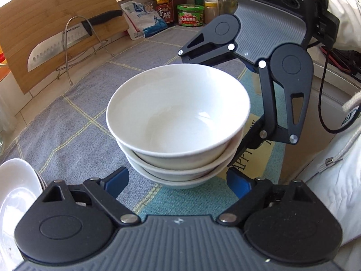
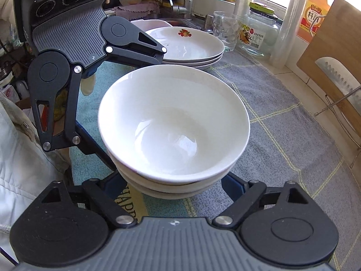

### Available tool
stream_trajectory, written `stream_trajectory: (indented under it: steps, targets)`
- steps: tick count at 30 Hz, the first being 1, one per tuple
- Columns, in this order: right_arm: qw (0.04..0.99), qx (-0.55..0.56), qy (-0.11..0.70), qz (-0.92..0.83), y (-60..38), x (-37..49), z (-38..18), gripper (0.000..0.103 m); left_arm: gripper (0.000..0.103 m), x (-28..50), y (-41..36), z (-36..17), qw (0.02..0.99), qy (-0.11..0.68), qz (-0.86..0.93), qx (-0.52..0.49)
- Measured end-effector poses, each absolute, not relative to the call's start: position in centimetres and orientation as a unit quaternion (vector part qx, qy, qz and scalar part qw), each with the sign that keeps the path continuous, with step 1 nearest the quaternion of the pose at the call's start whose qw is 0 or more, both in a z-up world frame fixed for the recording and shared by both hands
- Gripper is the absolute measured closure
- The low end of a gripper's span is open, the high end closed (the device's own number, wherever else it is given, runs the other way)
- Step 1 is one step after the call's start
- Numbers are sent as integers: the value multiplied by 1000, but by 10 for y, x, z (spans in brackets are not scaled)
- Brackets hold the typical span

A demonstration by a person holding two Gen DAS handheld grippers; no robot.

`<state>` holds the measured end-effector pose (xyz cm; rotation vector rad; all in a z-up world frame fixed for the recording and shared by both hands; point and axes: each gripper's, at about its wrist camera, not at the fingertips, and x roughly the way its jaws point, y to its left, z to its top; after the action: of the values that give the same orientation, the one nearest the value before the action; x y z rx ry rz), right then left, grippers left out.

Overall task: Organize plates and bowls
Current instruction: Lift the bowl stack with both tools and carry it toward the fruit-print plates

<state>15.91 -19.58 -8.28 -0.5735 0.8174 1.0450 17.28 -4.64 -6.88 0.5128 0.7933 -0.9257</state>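
- Left wrist view: we see the stack of white bowls [image 1: 178,122], three nested, standing on a grey checked cloth [image 1: 74,122] with yellow lines; under the stack's near side the cloth turns teal with a yellow printed patch.
- Our left gripper [image 1: 178,181] sits at the near foot of the stack, its blue-padded fingers [image 1: 117,180] spread on either side of the lowest bowl, not pressing on it as far as we can tell.
- Beyond the stack, the right gripper [image 1: 227,103] straddles the far side, jaws apart.
- Left of the stack, a bamboo cutting board [image 1: 56,22] leans on a wire rack with a cleaver [image 1: 56,47]; behind the stack stand a vinegar bottle [image 1: 163,0], a salt bag and jars by the wall.
- White plates [image 1: 15,192] lie at the near left of the stack.
- Right wrist view: the same stack [image 2: 173,124] fills the middle, our right gripper [image 2: 173,186] wide around its base; whether the pads touch, we cannot tell.
- Behind the stack, plates [image 2: 187,45] are piled, the top one with a fruit print; right of them a glass tumbler [image 2: 225,30], a glass jar and an orange bottle by the window.
- A white sleeve [image 2: 22,158] shows at the left.
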Motion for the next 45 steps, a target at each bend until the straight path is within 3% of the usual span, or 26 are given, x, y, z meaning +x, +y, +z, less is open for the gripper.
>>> stream_trajectory:
  steps: [21, 45]
  targets:
    - [753, -257, 416, 441, -183, 156, -80, 16, 19, 203, -40, -75, 731, 351, -533, 242]
    - [747, -250, 427, 444, -184, 159, -76, 16, 20, 207, -45, -74, 719, 363, -538, 250]
